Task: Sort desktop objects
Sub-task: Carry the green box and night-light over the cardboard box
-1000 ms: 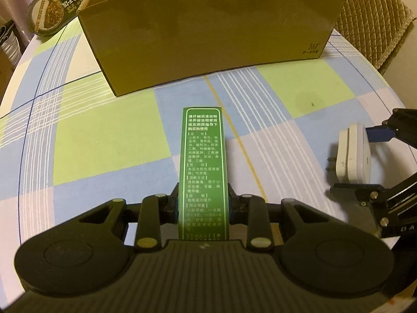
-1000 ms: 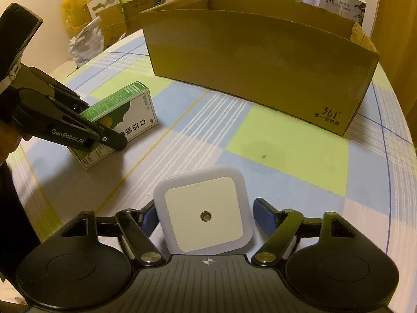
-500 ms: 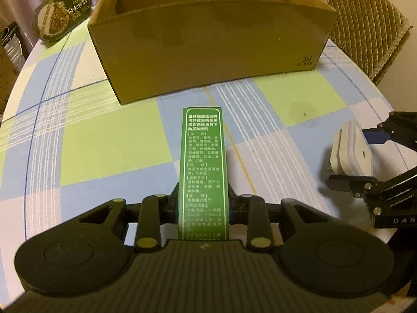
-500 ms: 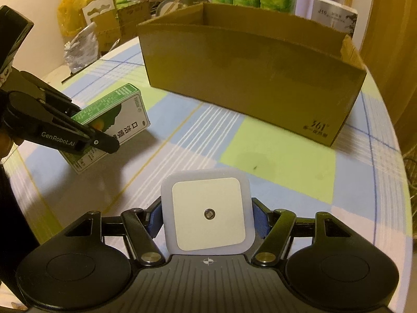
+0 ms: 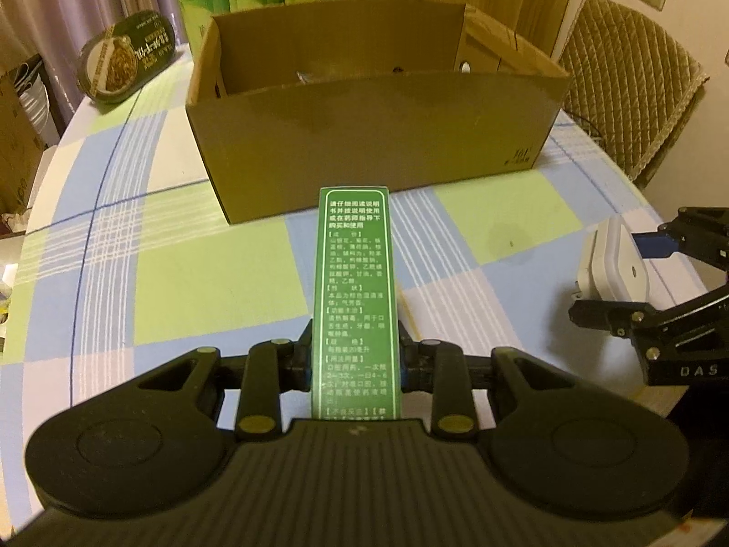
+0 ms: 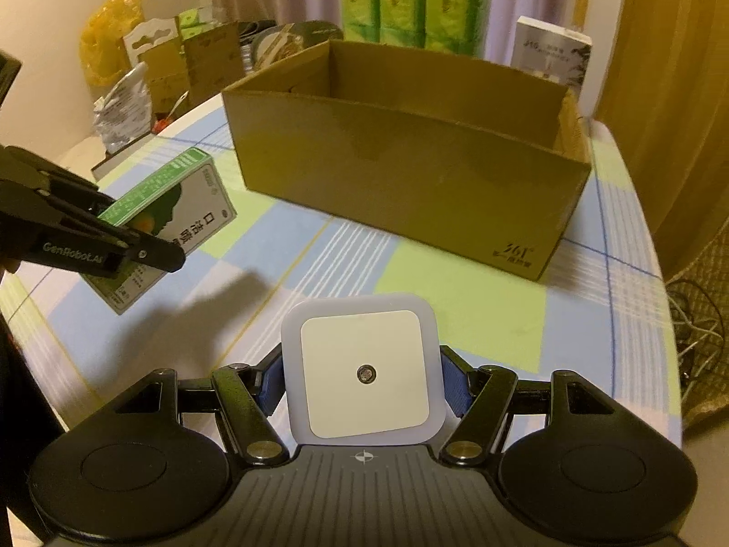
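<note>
Change since earlier frames: both held items are now seen lifted clear of the tablecloth (image 5: 196, 269); more of the cardboard box (image 5: 364, 136) interior has come into view.
Left gripper (image 5: 355, 360): clamped on the green medicine carton (image 5: 355, 291), narrow sides pinched between the pads, carton pointing forward toward the box.
Right gripper (image 6: 362, 378): closed on the white night light (image 6: 364, 374), blue pads (image 6: 272, 383) pressed against its two side edges; sensor dot faces the camera.
Item positions: carton and night light are held above the table, in front of the box's near wall, well apart from each other.
Box edges: top is open, near wall upright, one flap folded outward on the right end; something small lies inside, not identifiable.
Open room: bare checked cloth lies between grippers and box; table rim curves away on both sides.
Surroundings: oval food tub (image 5: 127, 64) beside the box's left end; quilted chair (image 5: 638, 82) past the right rim.
Writing: "361°" printed on the box's lower corner; "GenRobot.AI" on the left gripper's finger; "DAS" on the right gripper; white Chinese text on the carton, too fine to read.
</note>
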A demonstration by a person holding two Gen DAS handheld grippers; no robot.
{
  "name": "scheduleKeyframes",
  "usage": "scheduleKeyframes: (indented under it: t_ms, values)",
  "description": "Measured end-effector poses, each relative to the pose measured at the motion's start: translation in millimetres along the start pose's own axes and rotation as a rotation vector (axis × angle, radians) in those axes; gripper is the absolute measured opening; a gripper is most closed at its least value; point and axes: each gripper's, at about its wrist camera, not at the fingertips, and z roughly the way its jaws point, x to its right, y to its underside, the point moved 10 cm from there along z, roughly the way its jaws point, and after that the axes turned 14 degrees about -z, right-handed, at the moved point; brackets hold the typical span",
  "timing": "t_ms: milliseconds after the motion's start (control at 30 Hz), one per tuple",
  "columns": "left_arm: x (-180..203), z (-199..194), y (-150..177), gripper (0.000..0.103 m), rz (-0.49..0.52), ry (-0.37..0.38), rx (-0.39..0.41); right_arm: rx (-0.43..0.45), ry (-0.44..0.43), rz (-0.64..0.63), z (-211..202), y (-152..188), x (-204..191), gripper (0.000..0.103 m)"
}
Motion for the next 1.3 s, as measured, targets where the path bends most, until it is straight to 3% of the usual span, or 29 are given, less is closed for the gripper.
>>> scheduleKeyframes:
  t_ms: [267,633,933,1300]
  values:
    - [4,-17,-17,0.025,-0.001,0.013,0.041,0.017,0.029,0.015,-16,-18,10,0.064]
    - [10,-34,-73,0.026,0.032,0.015,0.117,0.116,0.064,0.002,-33,-94,45,0.064]
    - [23,-30,-123,0.026,0.058,0.03,0.157,0.137,0.07,-0.009,-15,-134,69,0.064]
    - [28,-11,-153,0.026,0.075,0.032,0.168,0.142,0.068,-0.003,8,-160,95,0.064]
